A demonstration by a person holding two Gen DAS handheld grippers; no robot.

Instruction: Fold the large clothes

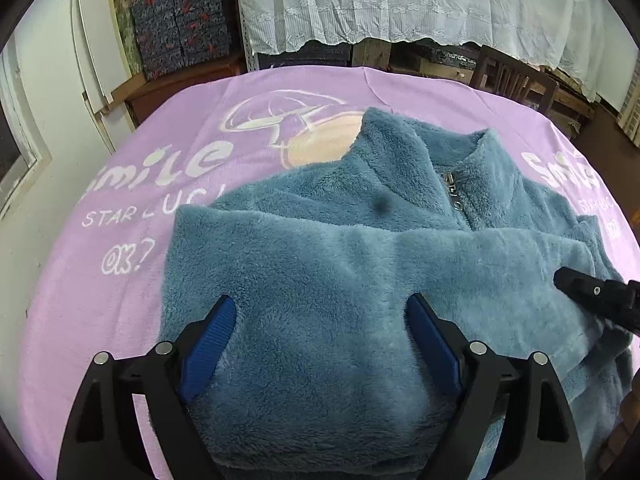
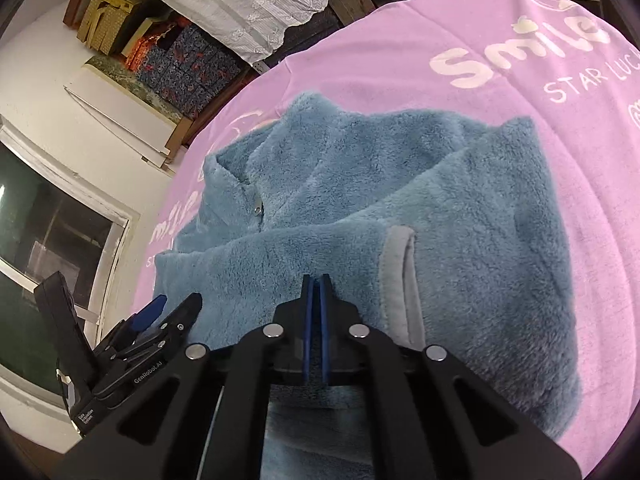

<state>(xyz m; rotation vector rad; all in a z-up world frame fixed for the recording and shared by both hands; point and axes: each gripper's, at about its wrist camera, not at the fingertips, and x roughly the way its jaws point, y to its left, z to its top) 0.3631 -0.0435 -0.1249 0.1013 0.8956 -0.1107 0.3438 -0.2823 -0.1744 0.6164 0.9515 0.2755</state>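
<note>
Fleece jacket (image 1: 320, 280) lies under both grippers (left (image 1: 320, 320) spread).

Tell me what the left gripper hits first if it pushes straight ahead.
Probably the blue fleece jacket: the open left gripper already straddles its folded-over layer, and the collar and zipper lie farther along.

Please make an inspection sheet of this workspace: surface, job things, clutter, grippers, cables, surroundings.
Surface: purple blanket with white print, covering the table.
Job's things: blue fleece jacket, partly folded, collar and zipper pull showing; grey-edged pocket.
Clutter: nothing seen.
Grippers: left gripper open over the fleece; right gripper shut, fingertips against the fleece.
Cables: nothing seen.
Surroundings: lace curtain, patterned boxes, wooden chair, window.
</note>
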